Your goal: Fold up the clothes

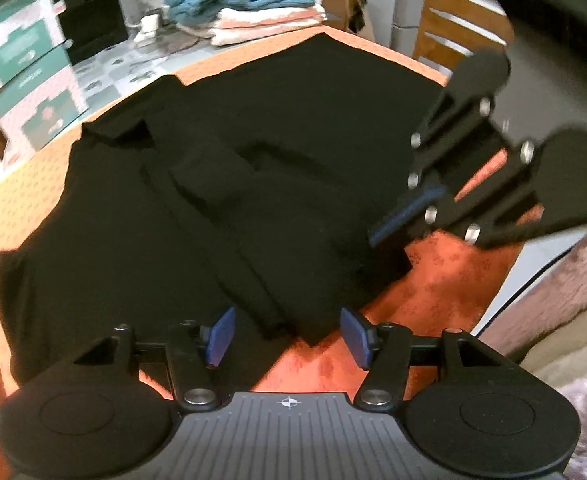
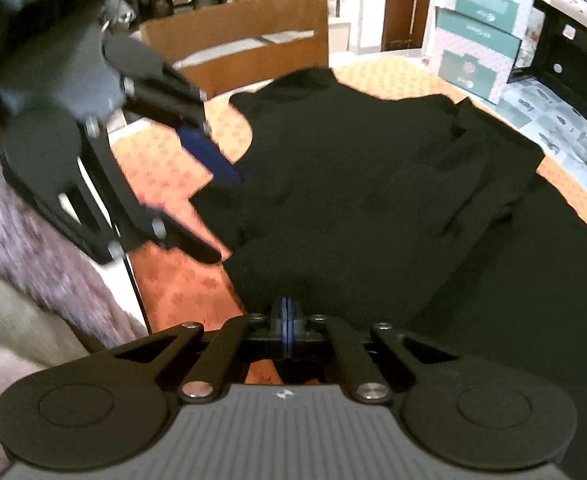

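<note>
Lying spread over an orange patterned tablecloth (image 1: 433, 304) is a black garment (image 1: 213, 184), partly folded, with overlapping layers and creases across its middle. It covers most of the table surface in both views.

Left gripper (image 1: 289, 334): jaws stand apart, blue pads (image 1: 221, 336) visible on each side, positioned above the near edge of the garment. A corner of black cloth lies below the gap between the pads; neither pad presses on it.

Right gripper (image 2: 286, 330): jaws closed, blue pads pressed flat together, at the near hem of the garment. Whether any cloth is pinched between the pads cannot be told. Seen from the left wrist view, this gripper (image 1: 397, 216) sits at the garment's right edge, tilted down toward the table.

Background: a stack of folded towels (image 1: 249, 4), teal on top and pink and white below, sits at the far side of the table. Cardboard boxes (image 1: 25, 64) stand to the left. A wooden chair (image 2: 253, 56) stands beyond the table edge. A fuzzy pinkish sleeve (image 2: 33, 240) shows at the frame's left side.
</note>
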`<state>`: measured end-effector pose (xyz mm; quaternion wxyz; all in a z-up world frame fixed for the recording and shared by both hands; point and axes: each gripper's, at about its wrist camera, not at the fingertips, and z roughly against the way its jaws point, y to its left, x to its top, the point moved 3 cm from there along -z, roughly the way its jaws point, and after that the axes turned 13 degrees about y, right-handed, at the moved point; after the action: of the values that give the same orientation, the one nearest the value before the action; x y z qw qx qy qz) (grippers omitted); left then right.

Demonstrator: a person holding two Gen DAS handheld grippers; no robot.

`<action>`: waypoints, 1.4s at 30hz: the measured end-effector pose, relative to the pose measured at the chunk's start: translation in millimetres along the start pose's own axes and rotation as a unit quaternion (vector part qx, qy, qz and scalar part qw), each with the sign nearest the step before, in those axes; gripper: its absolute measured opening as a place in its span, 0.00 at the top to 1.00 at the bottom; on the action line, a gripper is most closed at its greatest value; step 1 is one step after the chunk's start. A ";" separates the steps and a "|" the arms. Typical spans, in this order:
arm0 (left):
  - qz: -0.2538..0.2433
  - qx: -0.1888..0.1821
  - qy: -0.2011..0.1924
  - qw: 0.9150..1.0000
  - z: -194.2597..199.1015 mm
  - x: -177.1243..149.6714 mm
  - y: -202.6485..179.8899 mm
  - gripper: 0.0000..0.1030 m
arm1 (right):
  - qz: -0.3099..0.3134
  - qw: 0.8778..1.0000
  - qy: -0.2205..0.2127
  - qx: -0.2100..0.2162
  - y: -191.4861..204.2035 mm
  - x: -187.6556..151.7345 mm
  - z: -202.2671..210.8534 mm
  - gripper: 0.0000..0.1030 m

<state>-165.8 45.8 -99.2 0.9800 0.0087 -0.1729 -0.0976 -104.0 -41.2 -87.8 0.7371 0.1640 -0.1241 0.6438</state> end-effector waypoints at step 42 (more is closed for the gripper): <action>-0.150 0.044 0.020 0.987 -16.2 -13.5 -10.1 0.42 | 0.123 0.990 0.032 -0.059 15.9 23.3 -20.7 0.99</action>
<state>-174.6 38.2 -119.5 0.9561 0.0794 -0.1544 -0.2359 -117.0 -9.8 -96.3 0.6640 0.0830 -0.1576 0.7262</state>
